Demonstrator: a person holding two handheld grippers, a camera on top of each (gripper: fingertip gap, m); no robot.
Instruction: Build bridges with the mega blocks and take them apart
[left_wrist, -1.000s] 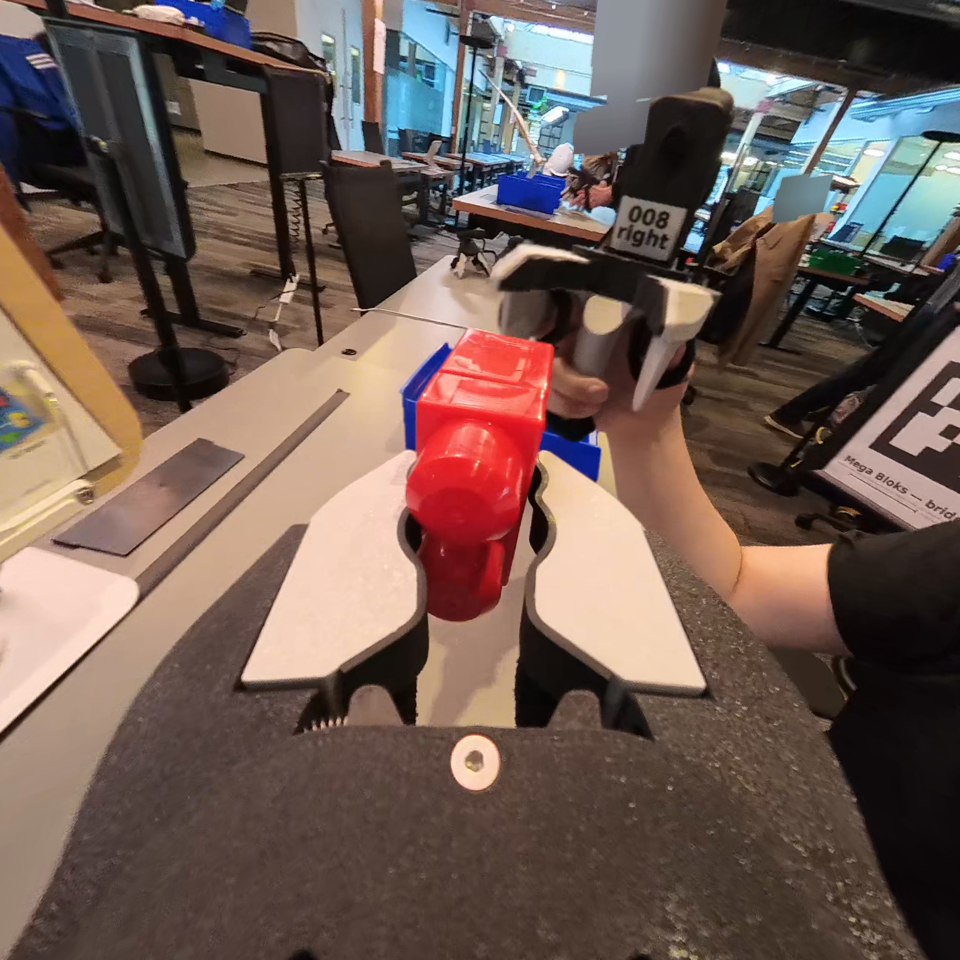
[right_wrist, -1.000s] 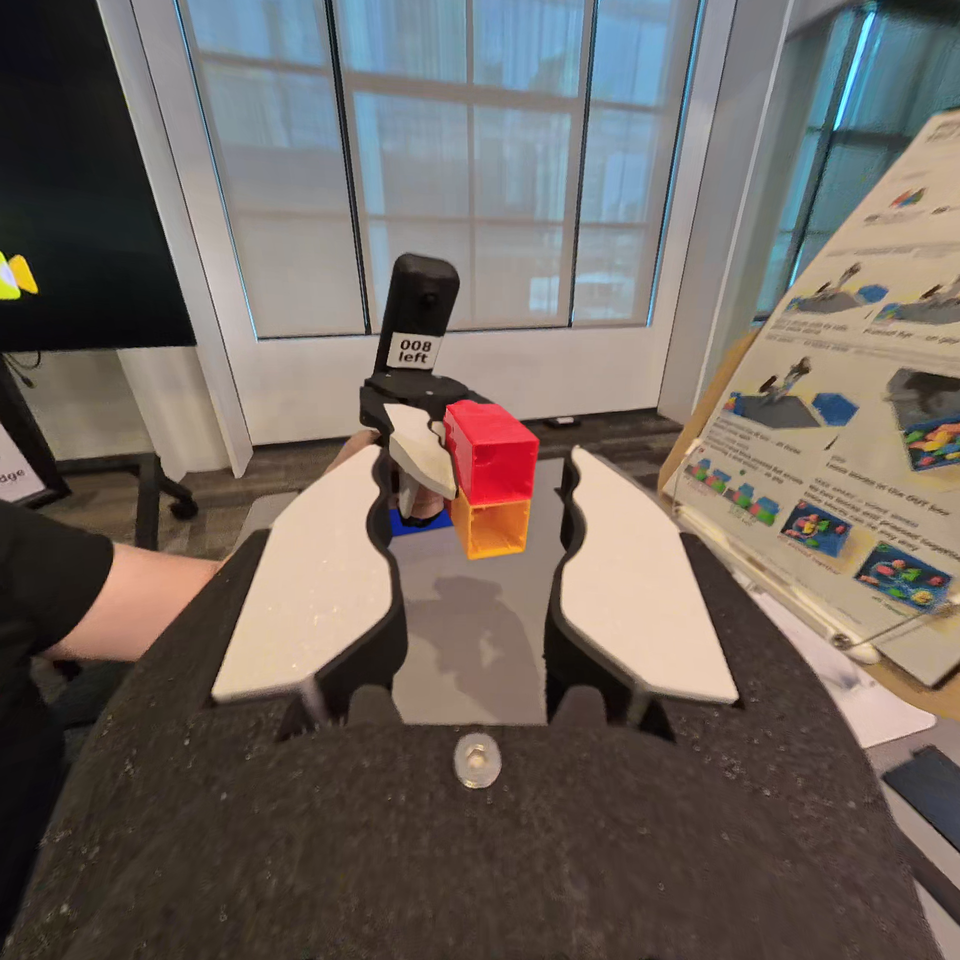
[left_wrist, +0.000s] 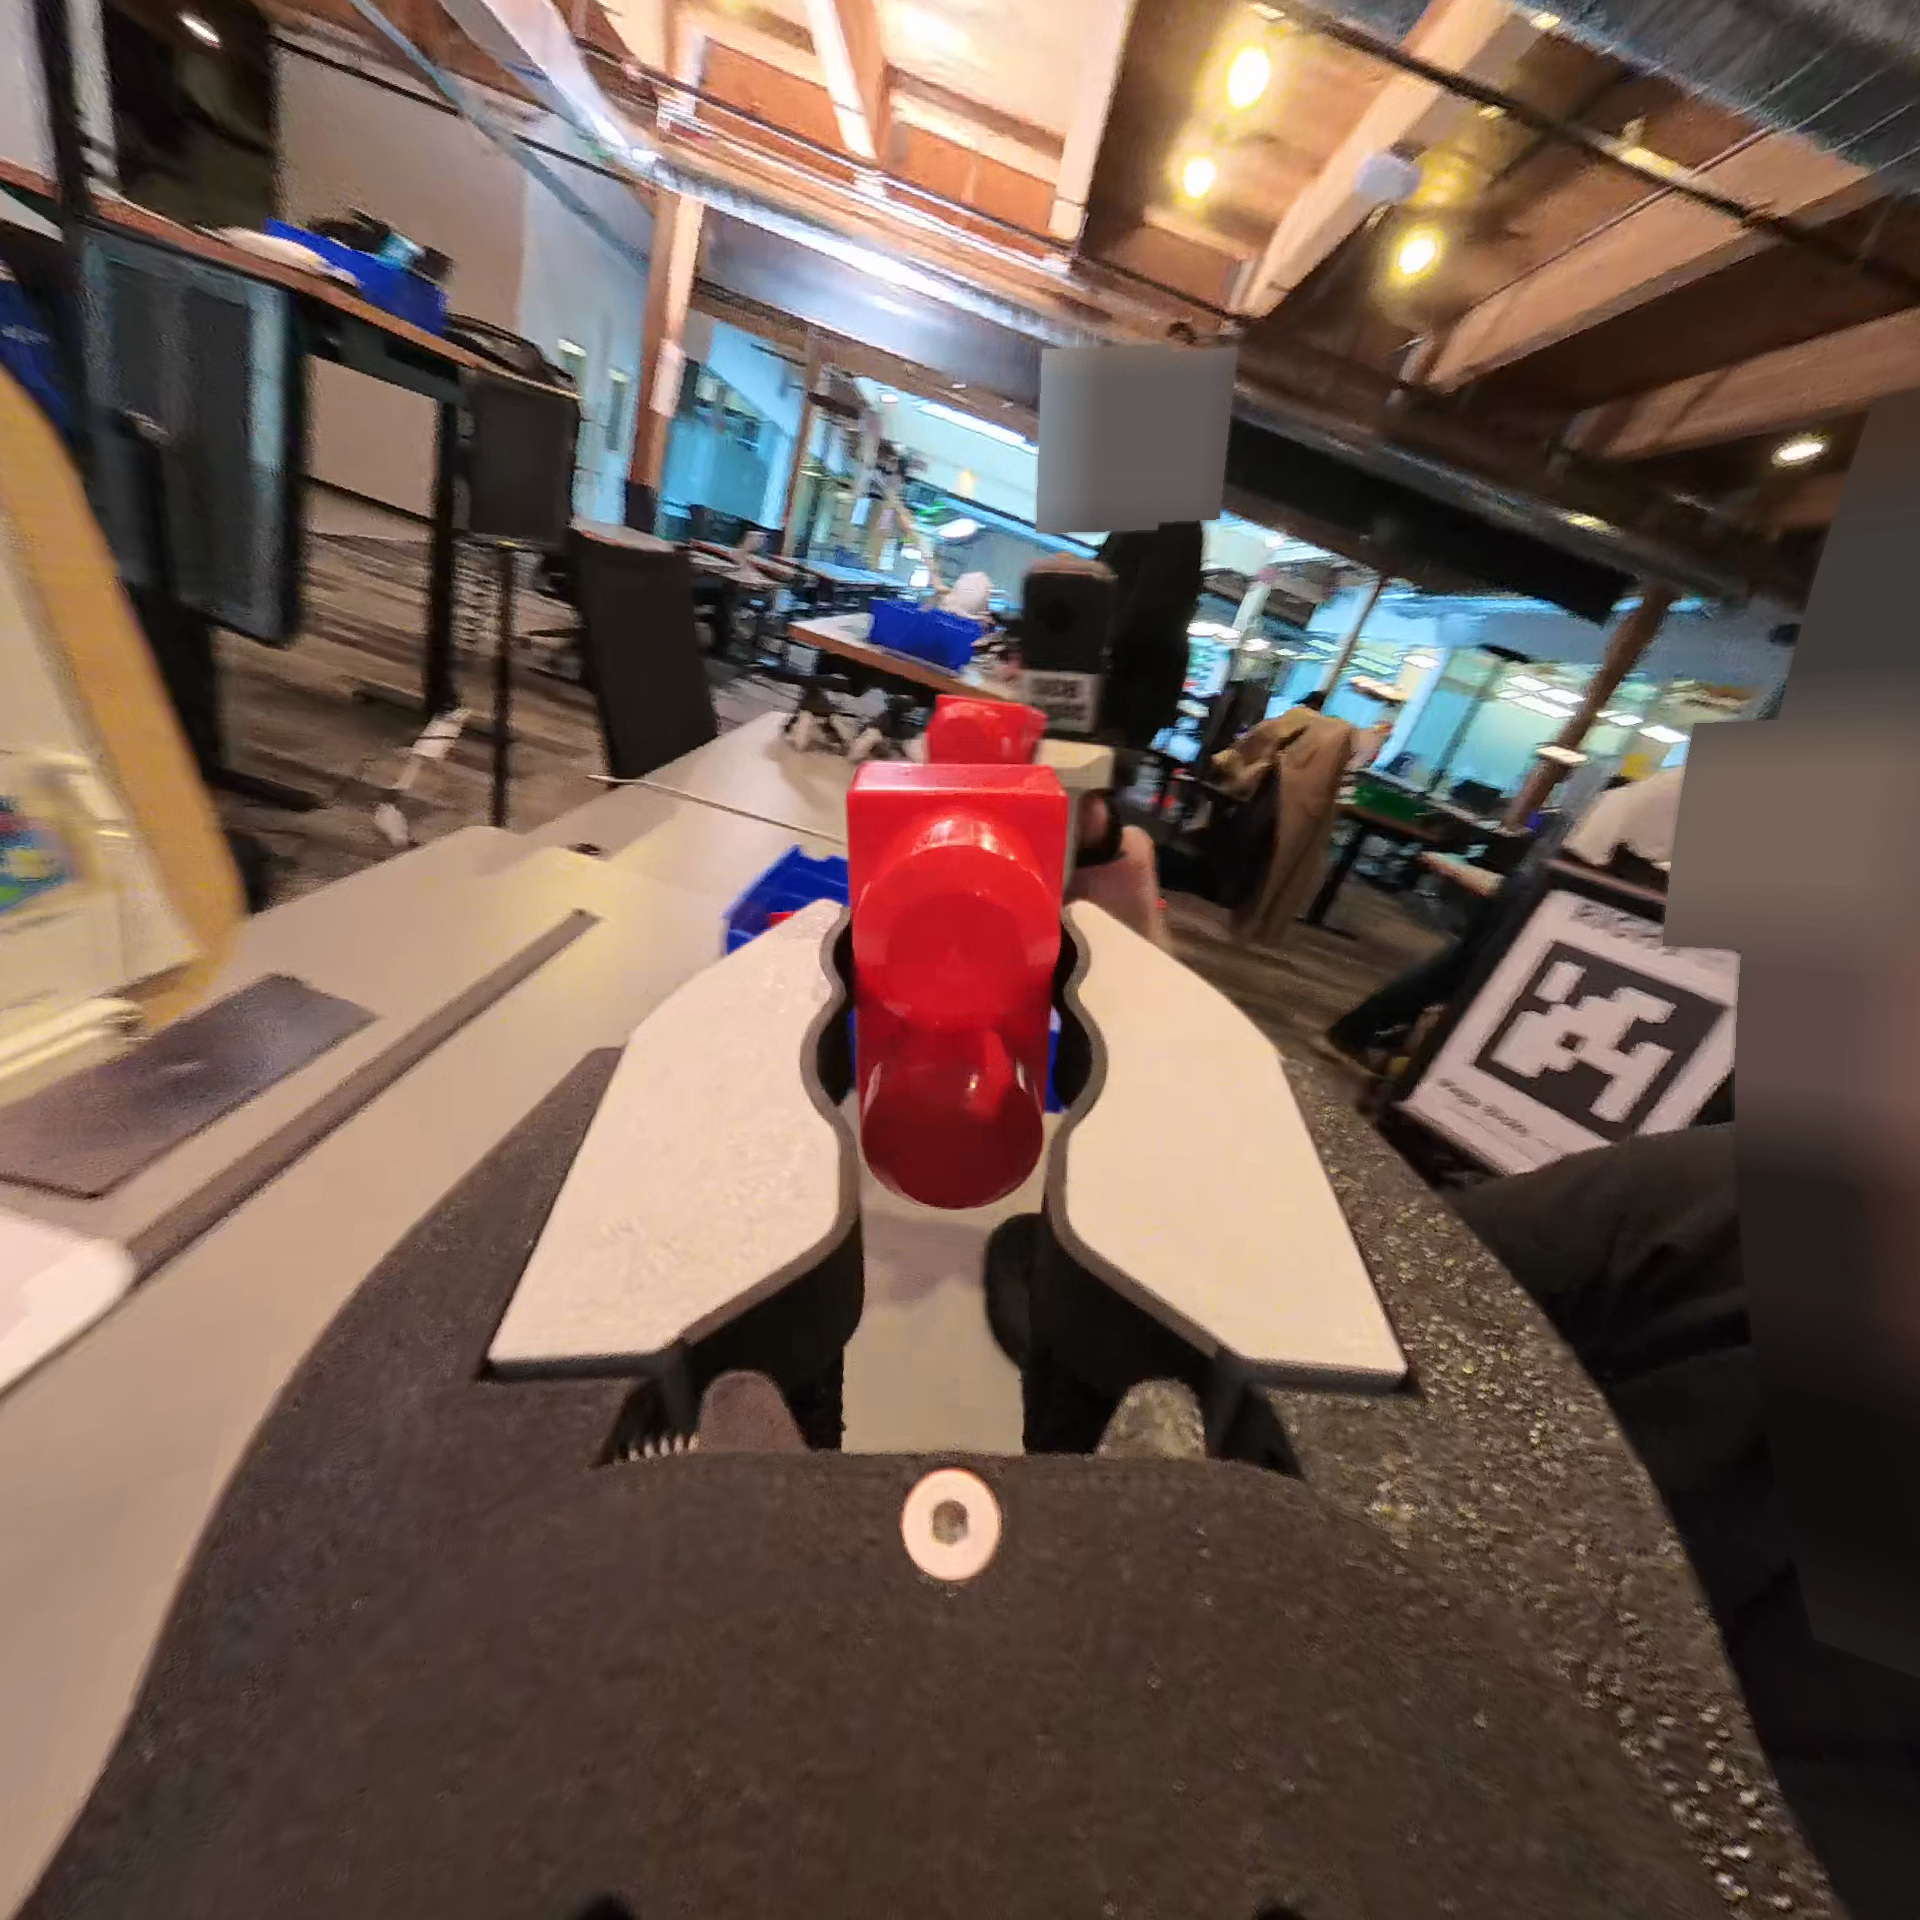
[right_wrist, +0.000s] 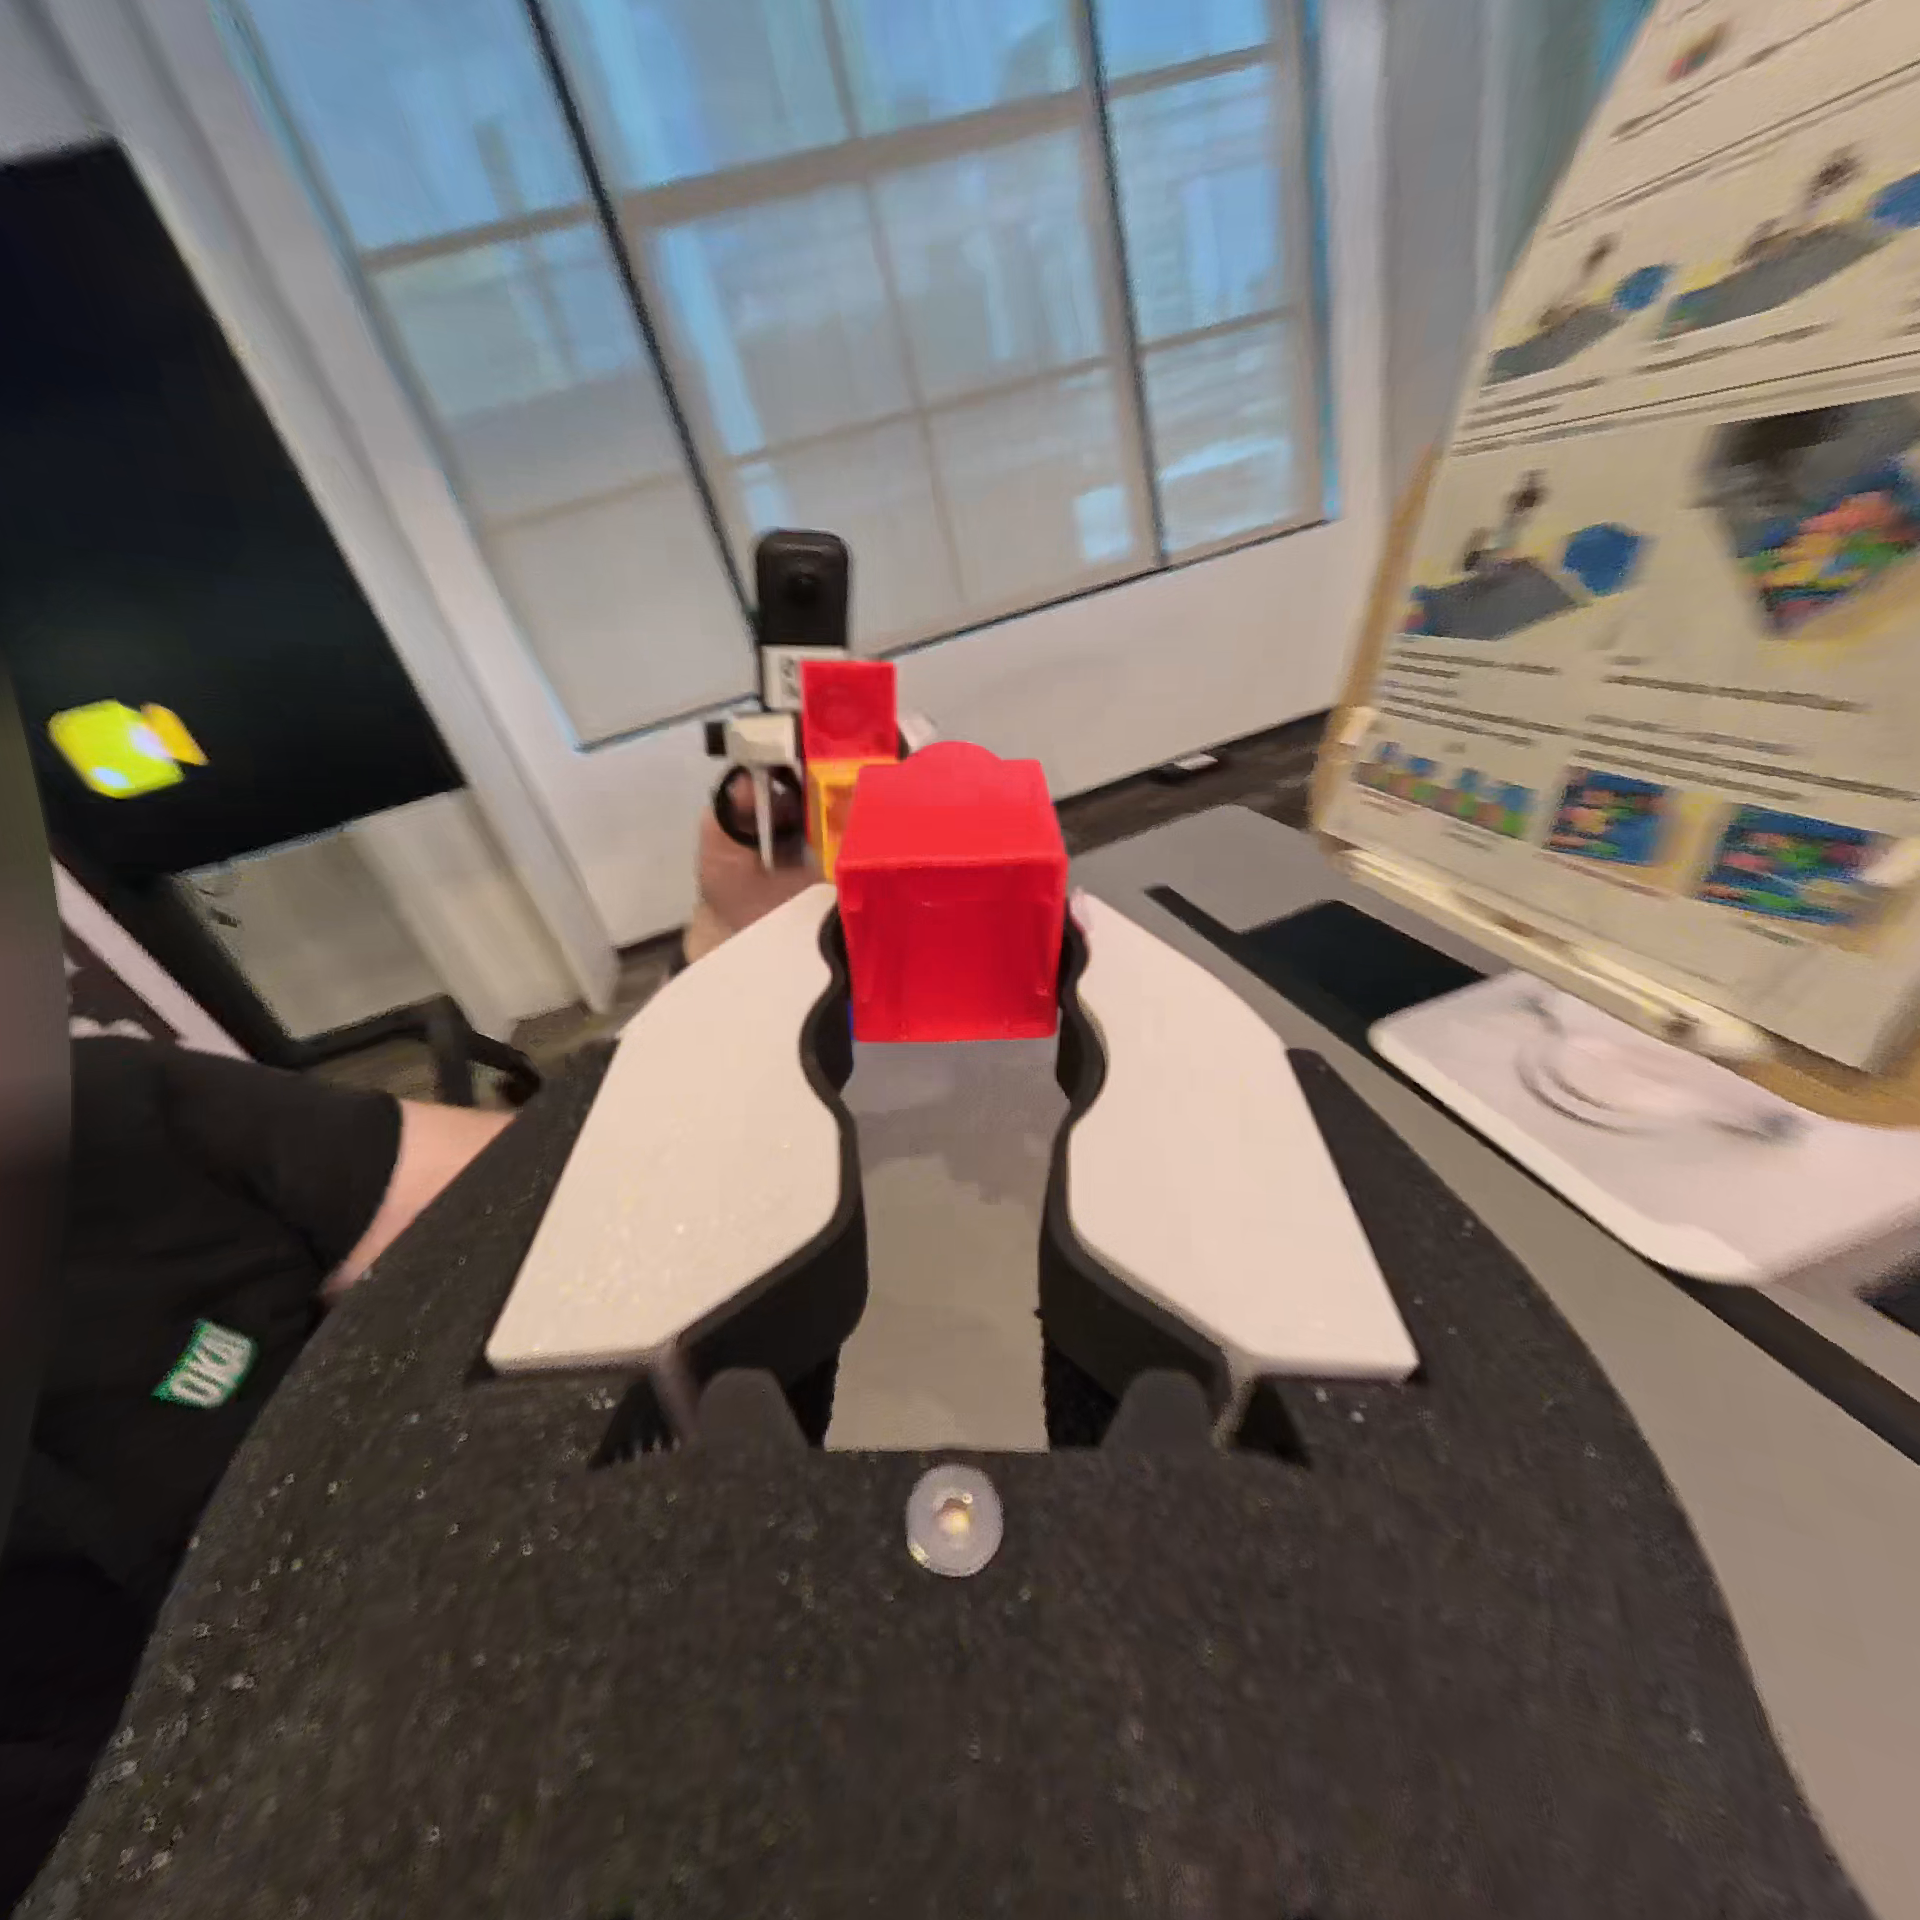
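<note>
Between the left gripper's (left_wrist: 951, 997) closed fingers sits a red two-stud block (left_wrist: 954, 977) joined to an orange block (right_wrist: 828, 810), held above the grey table (left_wrist: 436, 966); the right gripper (right_wrist: 951, 977) grasps a separate red single block (right_wrist: 948, 904). Judging by this, disassembly looks underway, with pieces left to sort into the blue bin (left_wrist: 781, 896).

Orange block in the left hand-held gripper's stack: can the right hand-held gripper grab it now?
Probably not: the right hand-held gripper is shut on a red block, so its jaws are full, though the orange block shows just beyond it.
</note>
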